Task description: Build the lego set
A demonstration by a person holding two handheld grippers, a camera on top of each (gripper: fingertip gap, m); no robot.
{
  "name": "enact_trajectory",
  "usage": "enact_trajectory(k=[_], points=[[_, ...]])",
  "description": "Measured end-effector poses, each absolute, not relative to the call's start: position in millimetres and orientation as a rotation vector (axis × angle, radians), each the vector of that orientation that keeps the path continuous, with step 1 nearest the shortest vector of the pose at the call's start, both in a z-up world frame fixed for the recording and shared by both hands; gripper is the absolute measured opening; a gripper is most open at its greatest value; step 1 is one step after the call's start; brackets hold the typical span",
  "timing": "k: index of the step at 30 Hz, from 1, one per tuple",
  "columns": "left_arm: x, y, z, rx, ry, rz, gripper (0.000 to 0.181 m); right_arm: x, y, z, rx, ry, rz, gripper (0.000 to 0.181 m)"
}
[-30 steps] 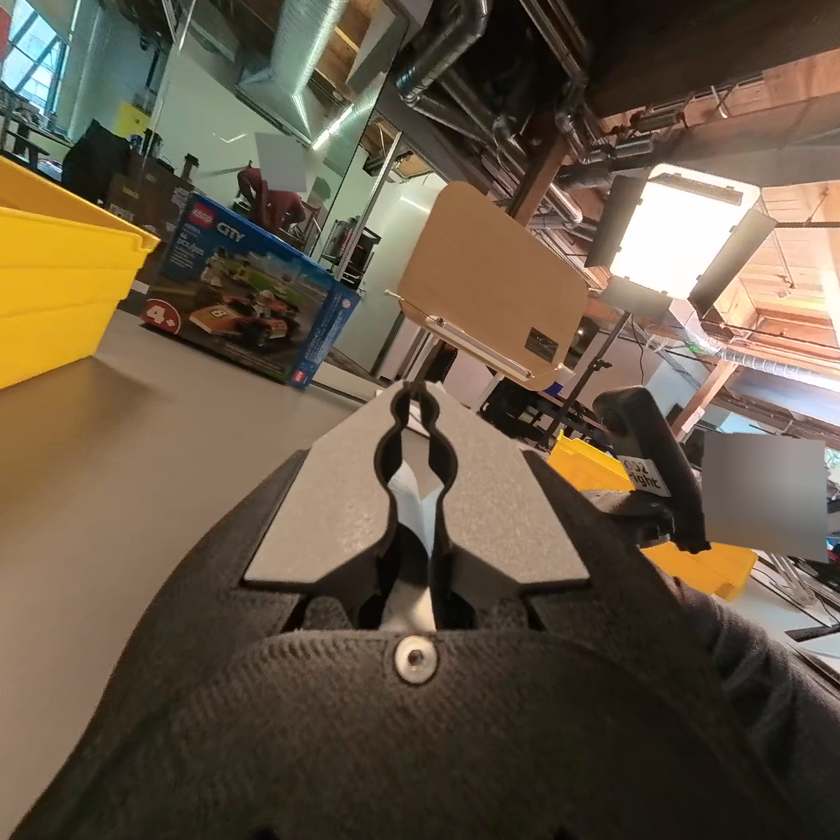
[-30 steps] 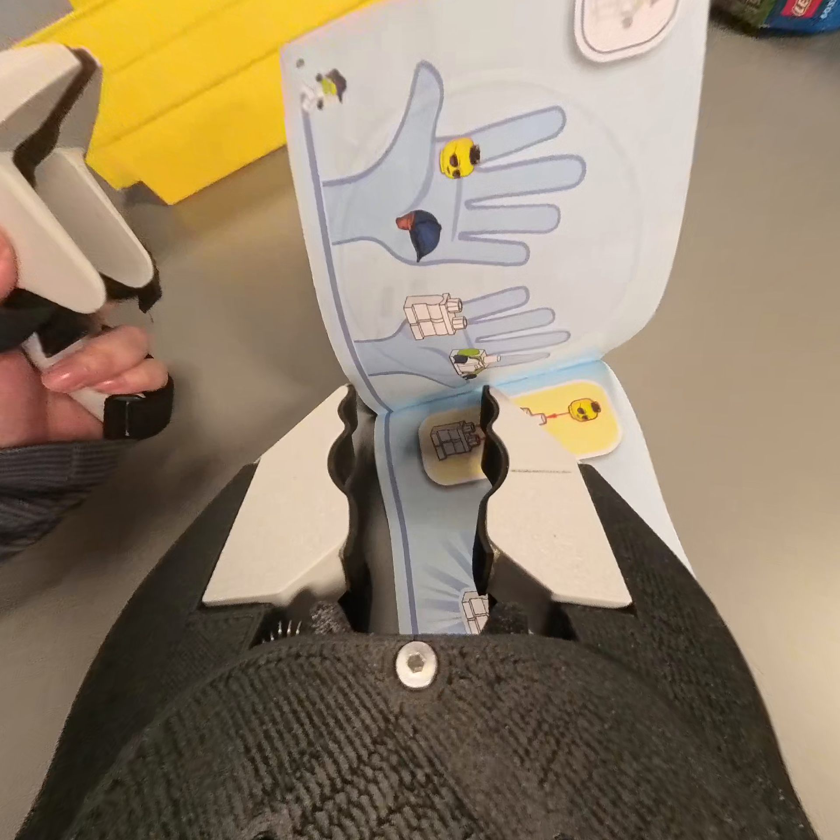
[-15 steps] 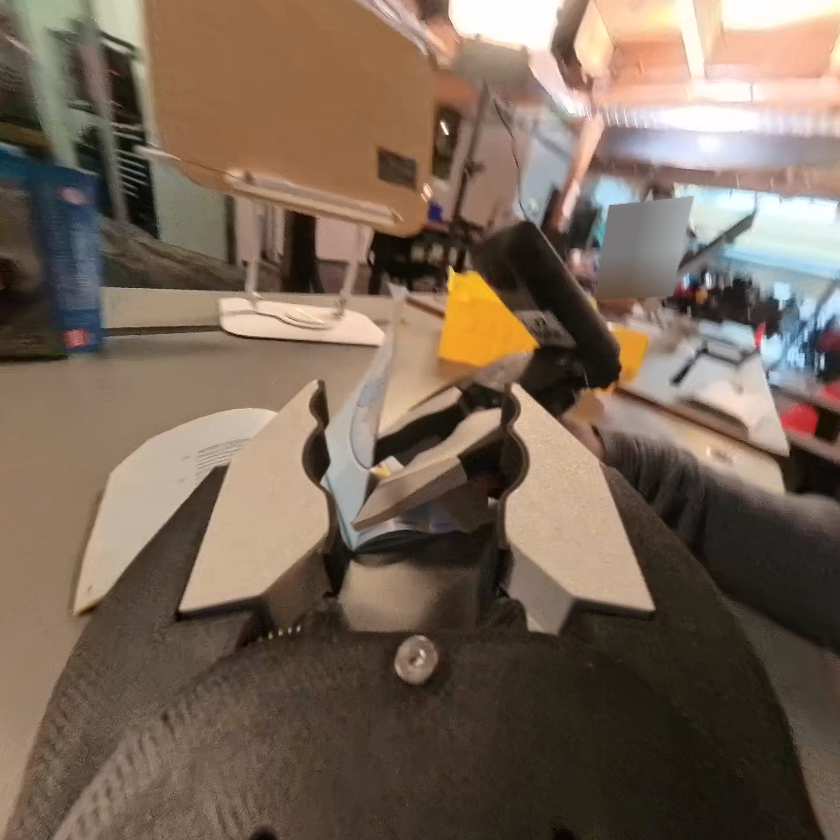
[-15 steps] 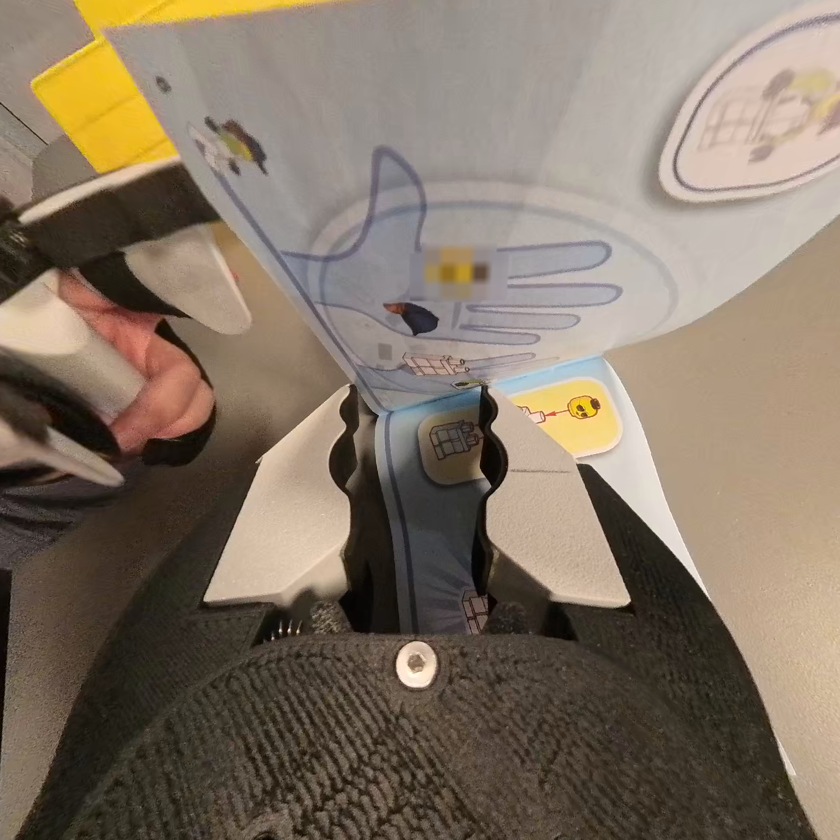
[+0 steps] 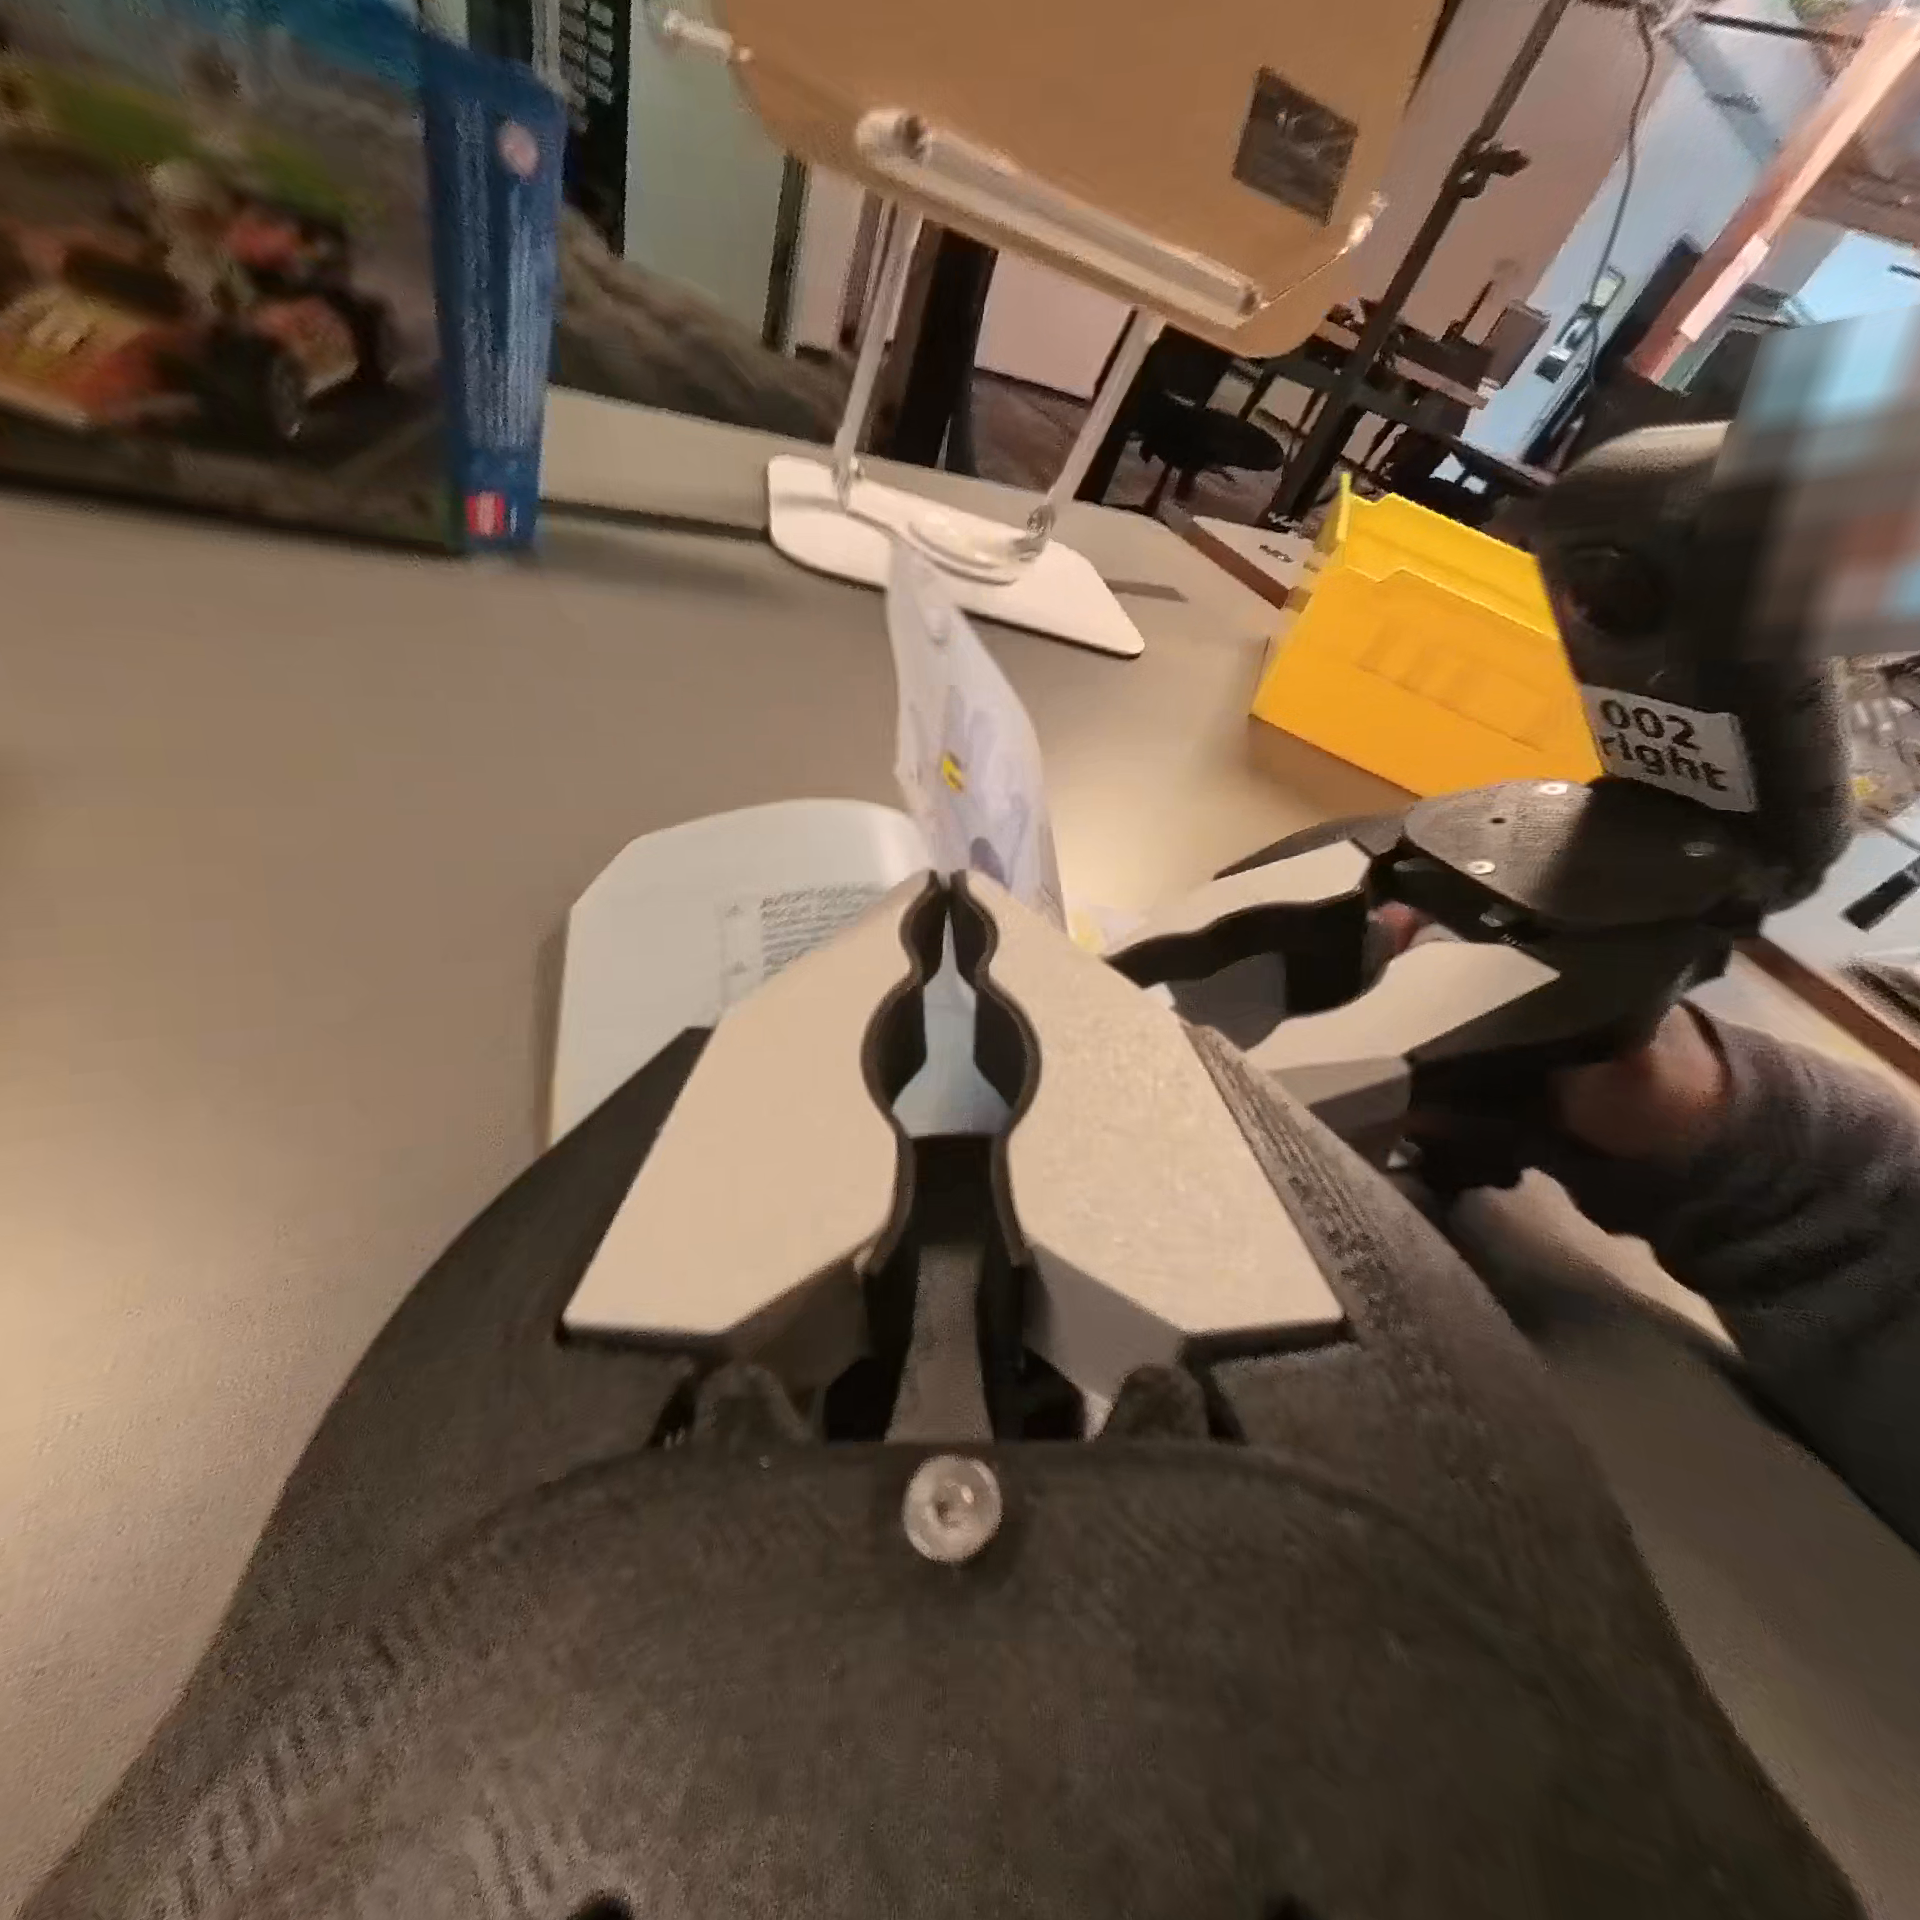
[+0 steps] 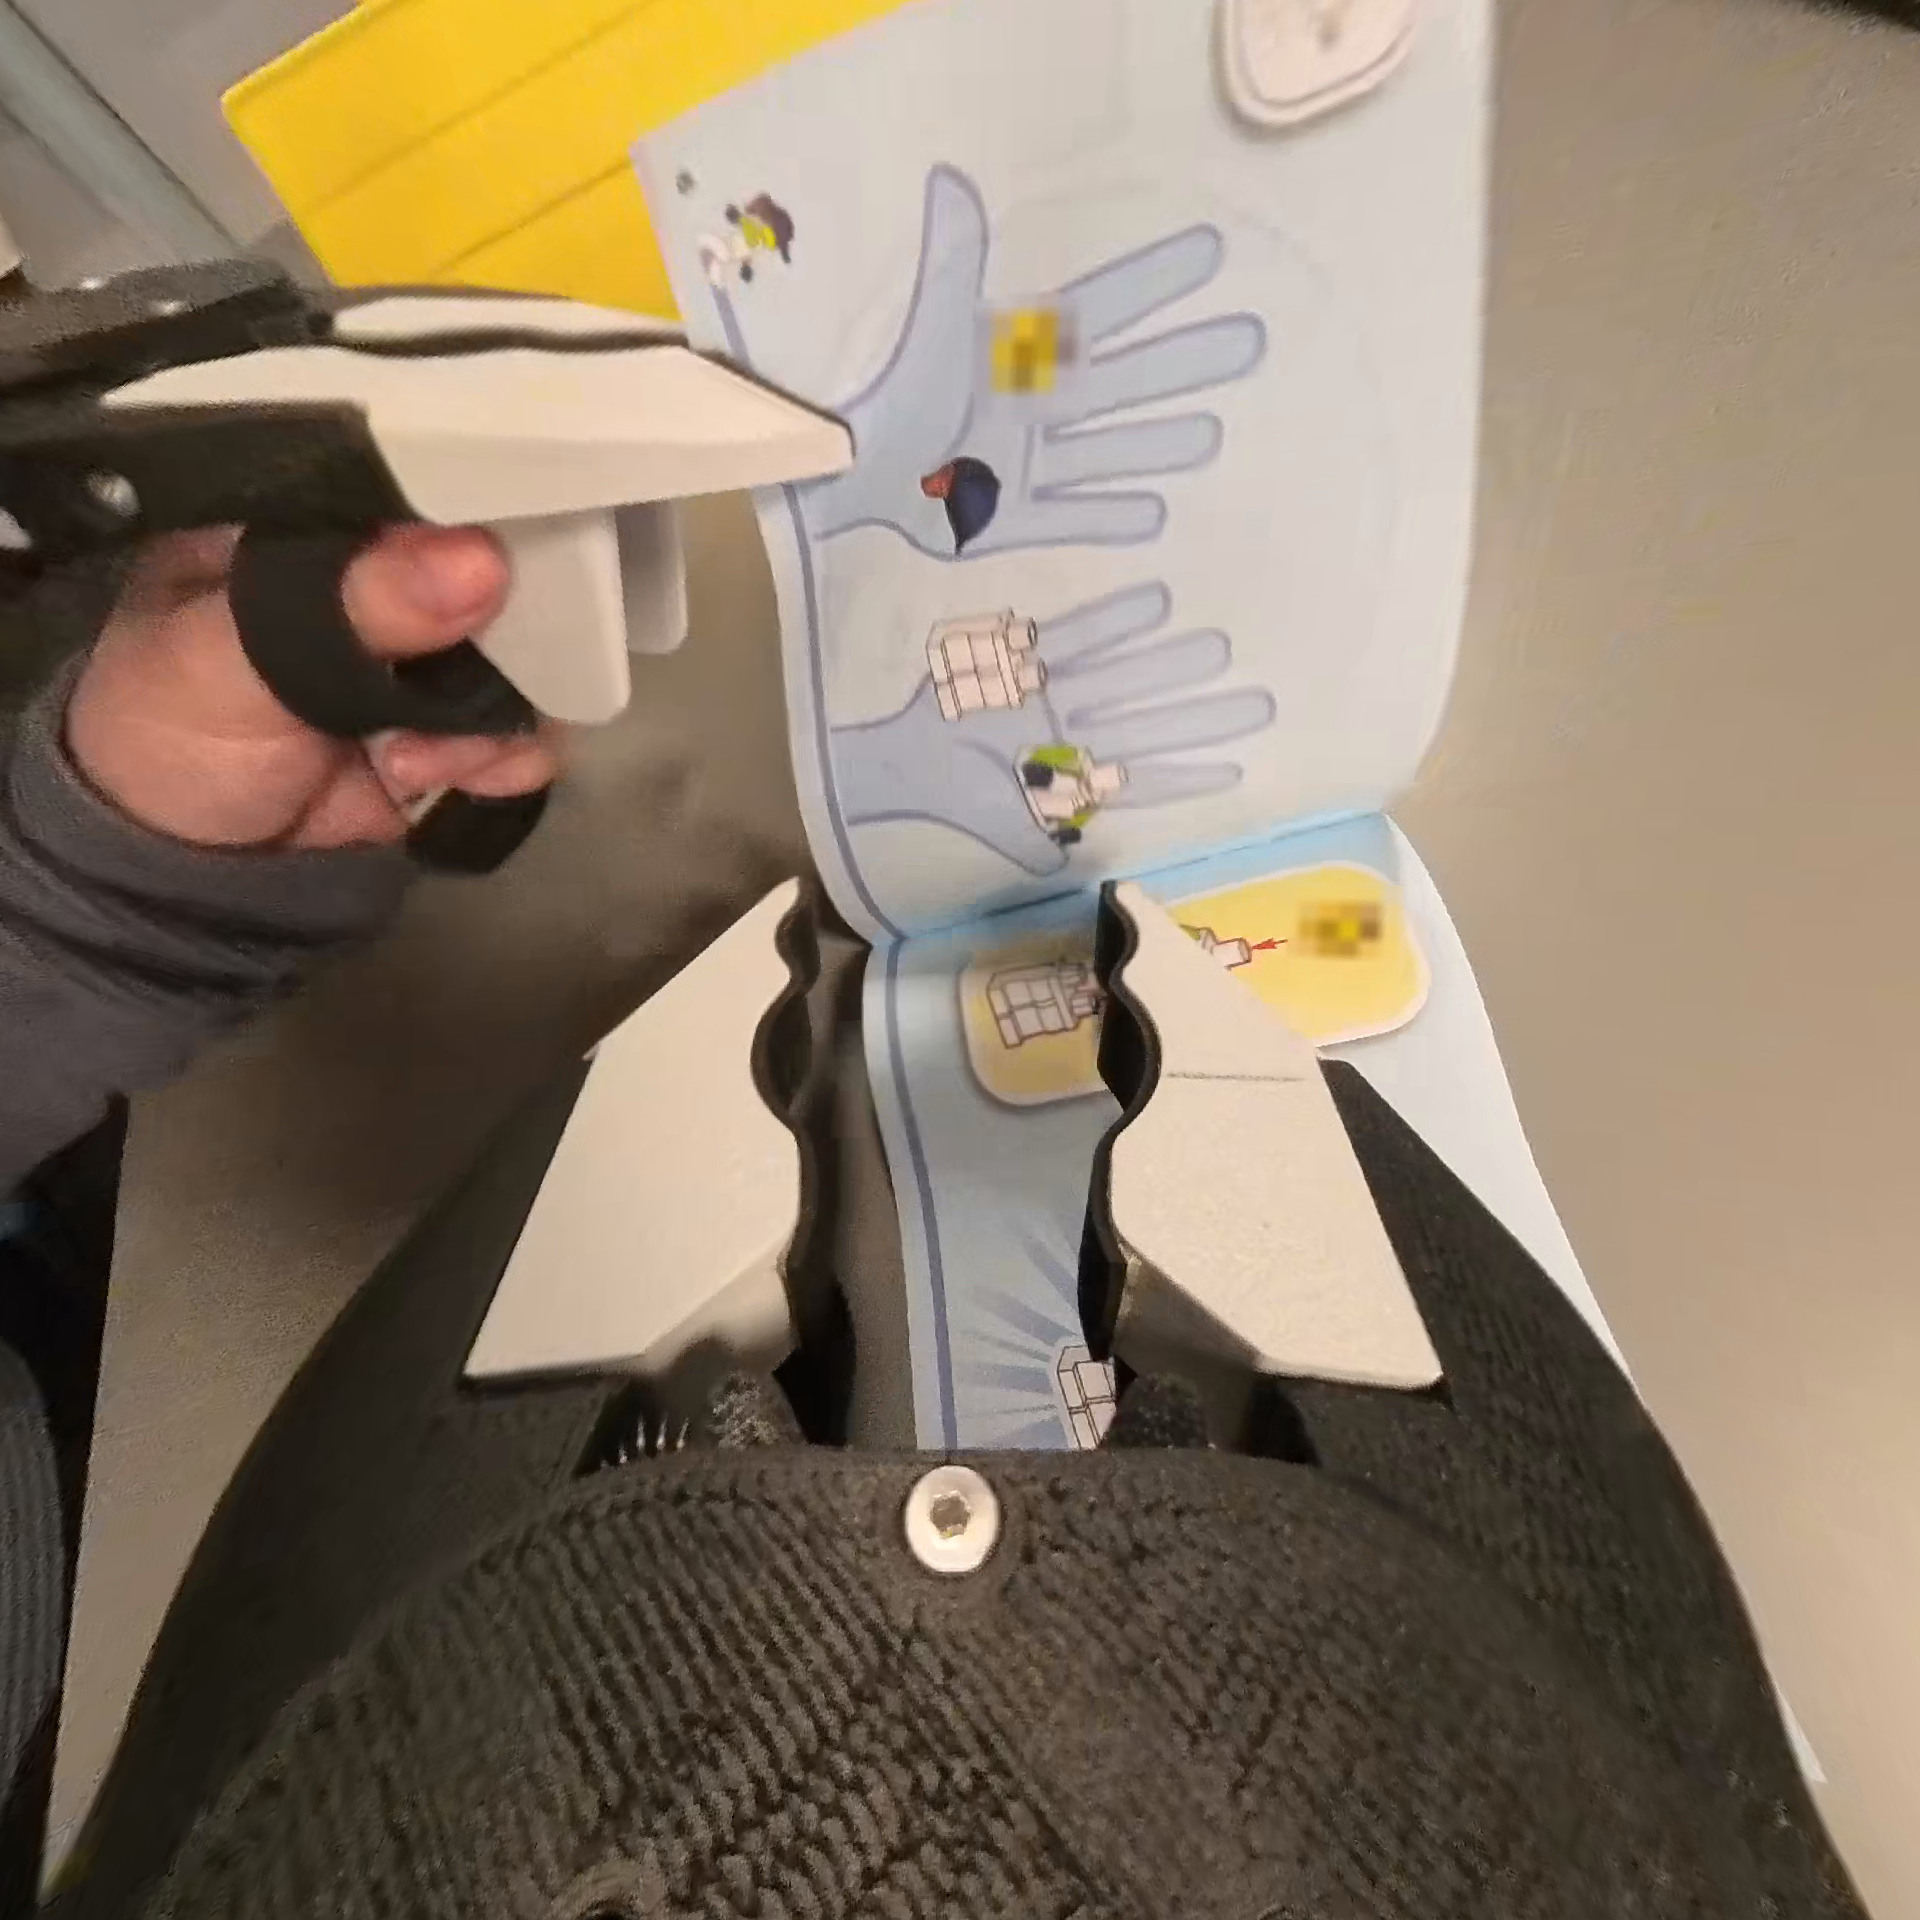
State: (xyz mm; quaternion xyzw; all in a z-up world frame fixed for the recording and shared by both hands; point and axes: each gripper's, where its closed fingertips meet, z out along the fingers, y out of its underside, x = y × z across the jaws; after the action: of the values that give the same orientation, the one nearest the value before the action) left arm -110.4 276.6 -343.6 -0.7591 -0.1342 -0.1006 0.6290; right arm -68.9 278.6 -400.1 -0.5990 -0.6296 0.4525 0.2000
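The instruction booklet lies open on the grey table with one light-blue page standing upright. My left gripper is shut on the near edge of that upright page; in the right wrist view it reaches in from the left to the page's edge. My right gripper is open and low over the flat lower page, with its right finger lying on the paper near the fold. It also shows in the left wrist view, to the right of the page. No loose bricks are in view.
A Lego set box stands at the back left. A stand with a brown board and white base is behind the booklet. A yellow bin sits at the right, another yellow bin beyond the left gripper. Some 7 cm of space lies between my two pairs of fingers.
My left gripper swung down from pointing across the room to the booklet, opened, then shut on the upright page. The right gripper stayed open over the lower page.
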Motion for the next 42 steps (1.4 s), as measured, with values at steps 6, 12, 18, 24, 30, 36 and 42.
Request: enact_trajectory(k=[6, 12, 18, 24, 30, 36, 42], points=[[-103.4, 241.6, -371.0, -1.926, -0.4, -0.449, 0.0, -51.3, 282.5, -399.8, -1.618, -1.841, 1.302, 0.052], [-90.5, 224.9, -394.9, -2.066, -0.422, -0.585, 0.0, -41.9, 282.1, -400.0, -1.534, -1.915, 1.286, 0.052], [-80.6, 221.4, -407.8, -2.123, -0.422, -0.664, 0.0, -44.9, 283.1, -380.7, -1.472, -1.816, 1.378, 0.049], [-80.7, 220.2, -406.8, -2.102, -0.433, -0.694, 0.0, -59.8, 273.5, -390.8, -1.488, -1.827, 1.247, 0.042], [-90.9, 210.2, -400.5, -2.043, -0.481, -0.653, 0.001, -59.2, 269.6, -404.8, -1.507, -1.914, 1.149, 0.044], [-101.0, 196.9, -401.5, -2.051, -0.519, -0.578, 0.011, -59.2, 269.5, -407.9, -1.501, -1.932, 1.109, 0.044], [-107.8, 189.2, -388.5, -1.968, -0.543, -0.546, 0.011, -59.3, 269.4, -408.7, -1.496, -1.937, 1.097, 0.044]])
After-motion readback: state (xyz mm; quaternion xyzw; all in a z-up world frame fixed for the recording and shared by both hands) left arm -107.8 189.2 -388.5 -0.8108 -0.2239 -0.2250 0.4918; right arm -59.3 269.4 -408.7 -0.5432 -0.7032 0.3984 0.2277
